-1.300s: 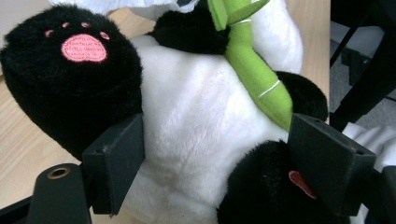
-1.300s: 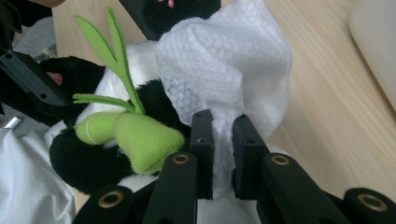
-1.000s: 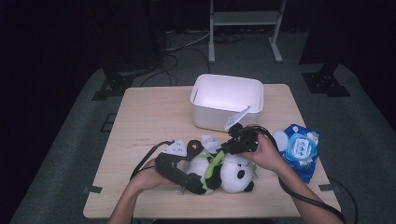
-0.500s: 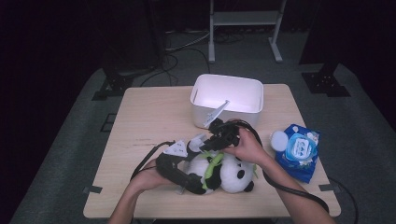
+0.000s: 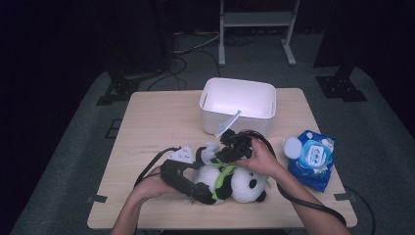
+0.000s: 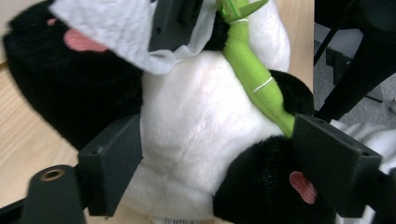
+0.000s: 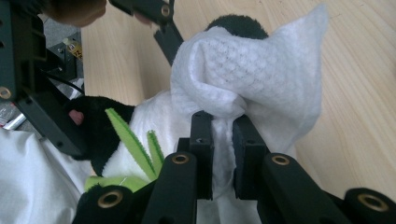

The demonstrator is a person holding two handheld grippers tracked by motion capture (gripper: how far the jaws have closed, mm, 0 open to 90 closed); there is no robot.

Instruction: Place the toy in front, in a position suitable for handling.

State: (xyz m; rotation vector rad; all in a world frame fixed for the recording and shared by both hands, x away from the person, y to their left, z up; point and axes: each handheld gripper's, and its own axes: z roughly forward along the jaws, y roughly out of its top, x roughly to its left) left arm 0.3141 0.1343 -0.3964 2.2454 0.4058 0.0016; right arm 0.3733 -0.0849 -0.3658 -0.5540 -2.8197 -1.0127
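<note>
A black-and-white panda plush (image 5: 242, 185) with a green bamboo sprig (image 6: 252, 70) lies near the table's front edge. My left gripper (image 5: 198, 191) clamps the panda's white belly (image 6: 196, 140), one jaw pressed into each side. My right gripper (image 5: 218, 154) hovers just over the panda's left end, shut on a crumpled white wipe (image 5: 210, 147). In the right gripper view the wipe (image 7: 252, 74) bunches above the closed jaws of that gripper (image 7: 223, 135), with the panda (image 7: 140, 121) right behind it. In the left gripper view the wipe (image 6: 112, 32) rests against the panda's black fur.
A white plastic bin (image 5: 239, 105) stands at the table's far middle. A blue pack of wipes (image 5: 312, 159) with a white lid lies at the right. Cables trail from both grippers across the front of the wooden table (image 5: 156, 127).
My right gripper has carried the wipe leftward from near the blue pack to the panda's left end. The left gripper has kept its hold on the panda.
</note>
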